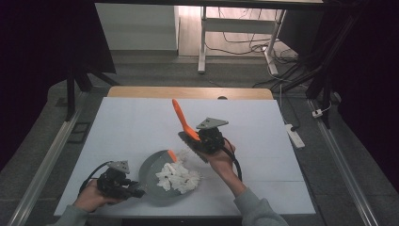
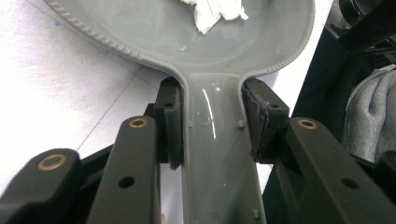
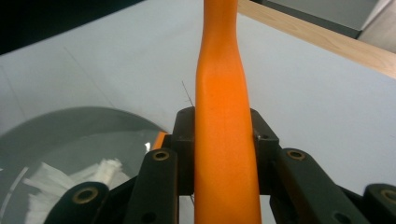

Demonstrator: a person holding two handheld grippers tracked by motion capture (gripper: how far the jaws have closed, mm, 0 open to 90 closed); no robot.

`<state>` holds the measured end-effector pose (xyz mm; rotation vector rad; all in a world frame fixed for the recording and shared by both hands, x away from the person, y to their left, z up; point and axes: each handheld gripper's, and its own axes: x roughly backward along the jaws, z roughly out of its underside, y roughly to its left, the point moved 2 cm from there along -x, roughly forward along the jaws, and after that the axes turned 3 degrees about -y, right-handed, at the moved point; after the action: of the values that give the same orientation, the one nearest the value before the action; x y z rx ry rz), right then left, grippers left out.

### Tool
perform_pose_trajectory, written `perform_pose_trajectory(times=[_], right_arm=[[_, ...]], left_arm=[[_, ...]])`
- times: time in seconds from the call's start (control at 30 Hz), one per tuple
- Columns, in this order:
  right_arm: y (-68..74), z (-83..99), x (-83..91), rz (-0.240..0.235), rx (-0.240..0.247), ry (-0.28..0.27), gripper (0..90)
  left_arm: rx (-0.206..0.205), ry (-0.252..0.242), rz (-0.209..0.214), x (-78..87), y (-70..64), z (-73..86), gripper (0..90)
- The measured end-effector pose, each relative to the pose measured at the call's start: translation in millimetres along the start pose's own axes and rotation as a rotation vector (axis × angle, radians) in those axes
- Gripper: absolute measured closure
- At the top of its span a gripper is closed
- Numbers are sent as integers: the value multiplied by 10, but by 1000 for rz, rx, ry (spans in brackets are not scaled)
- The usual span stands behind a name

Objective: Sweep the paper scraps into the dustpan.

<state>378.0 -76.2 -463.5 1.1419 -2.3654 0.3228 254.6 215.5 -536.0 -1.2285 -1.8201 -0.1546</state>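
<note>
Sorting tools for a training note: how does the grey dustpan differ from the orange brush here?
The dustpan is grey and lies flat on the table with white paper scraps on it; the brush has an orange handle tilted up off the table. The left gripper grips the dustpan's handle, the right gripper the brush's. Both are clamped between fingers.
</note>
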Motion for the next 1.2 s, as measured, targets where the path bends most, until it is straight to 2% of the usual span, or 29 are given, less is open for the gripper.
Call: perform_pose_trajectory(times=[0.1,0.23,0.37,0.53,0.67,1.0,1.2], right_arm=[[-53,33,-10,27,15,27,703],[-169,84,-139,60,13,68,703],[-253,114,-289,74,5,108,703],[-278,165,-405,82,14,168,703],[-251,187,-478,77,17,199,703],[-83,185,-571,47,66,228,704],[112,171,-598,-13,80,234,704]], left_arm=[[-2,2,-1,2,2,0,609],[5,0,-3,1,-6,-1,609],[8,1,-4,8,-4,2,609],[10,0,-3,10,3,3,609],[29,1,-9,9,11,2,609],[35,-1,-12,3,18,-4,610],[35,-1,-11,0,18,-6,610]])
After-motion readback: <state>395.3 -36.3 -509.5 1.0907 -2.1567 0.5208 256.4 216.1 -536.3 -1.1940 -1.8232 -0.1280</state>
